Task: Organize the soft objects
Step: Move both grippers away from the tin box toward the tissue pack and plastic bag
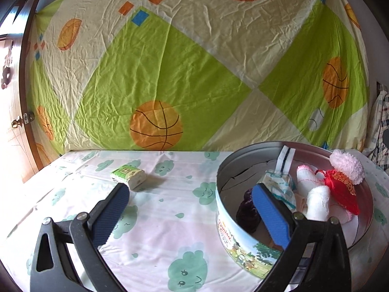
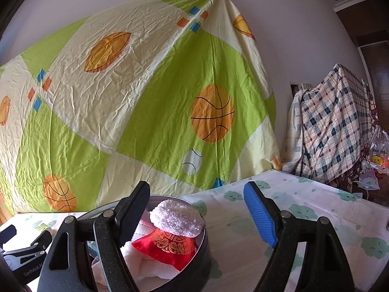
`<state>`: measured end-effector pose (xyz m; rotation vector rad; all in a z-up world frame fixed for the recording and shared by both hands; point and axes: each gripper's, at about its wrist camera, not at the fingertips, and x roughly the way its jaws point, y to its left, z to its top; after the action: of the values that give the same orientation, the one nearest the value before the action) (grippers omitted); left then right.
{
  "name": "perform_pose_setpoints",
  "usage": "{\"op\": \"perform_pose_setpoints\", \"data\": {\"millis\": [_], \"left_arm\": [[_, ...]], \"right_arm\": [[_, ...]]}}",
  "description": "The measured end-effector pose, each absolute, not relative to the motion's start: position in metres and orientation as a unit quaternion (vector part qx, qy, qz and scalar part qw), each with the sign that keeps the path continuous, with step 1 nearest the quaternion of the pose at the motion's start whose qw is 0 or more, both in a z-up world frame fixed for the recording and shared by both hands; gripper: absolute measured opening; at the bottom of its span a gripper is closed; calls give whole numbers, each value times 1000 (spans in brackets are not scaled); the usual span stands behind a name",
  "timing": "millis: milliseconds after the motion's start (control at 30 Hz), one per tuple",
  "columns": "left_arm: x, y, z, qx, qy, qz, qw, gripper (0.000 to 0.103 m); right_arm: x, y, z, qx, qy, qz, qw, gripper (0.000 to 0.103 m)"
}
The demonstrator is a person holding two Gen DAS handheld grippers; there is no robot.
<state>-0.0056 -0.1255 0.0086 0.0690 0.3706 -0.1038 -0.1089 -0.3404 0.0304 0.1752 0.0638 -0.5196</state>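
fingers (image 1: 116,209) apart, tissue pack (image 1: 128,175) just beyond

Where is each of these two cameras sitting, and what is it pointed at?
Left wrist view: sits on the left gripper, open, facing the tissue pack on the table and the round tin.
Right wrist view: sits on the right gripper, open above the tin's right edge, by the red pouch.
Both see the tin, the pouch and the ball-print sheet.

Tin (image 1: 245,233): shiny metal, glossy printed wall. Puff (image 2: 176,219): fluffy white pile. Pouch (image 2: 167,245): red satin, sheen. Hanging sheet (image 1: 170,56): creased matt cloth. Gripper pads (image 1: 271,216): ribbed blue rubber.
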Motion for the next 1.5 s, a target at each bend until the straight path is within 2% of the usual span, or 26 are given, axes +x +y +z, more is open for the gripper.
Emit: {"op": "perform_pose_setpoints", "data": {"millis": [900,1267,1500], "left_arm": [[25,-32,4,1,208,-6,978,102],[44,3,-2,-10,237,1,972,102],[65,44,-15,-52,294,-7,954,102]], "right_arm": [[-72,-221,25,73,49,-196,977,81],[-42,-175,20,90,66,-177,978,81],[-19,-146,16,99,89,-161,978,81]]}}
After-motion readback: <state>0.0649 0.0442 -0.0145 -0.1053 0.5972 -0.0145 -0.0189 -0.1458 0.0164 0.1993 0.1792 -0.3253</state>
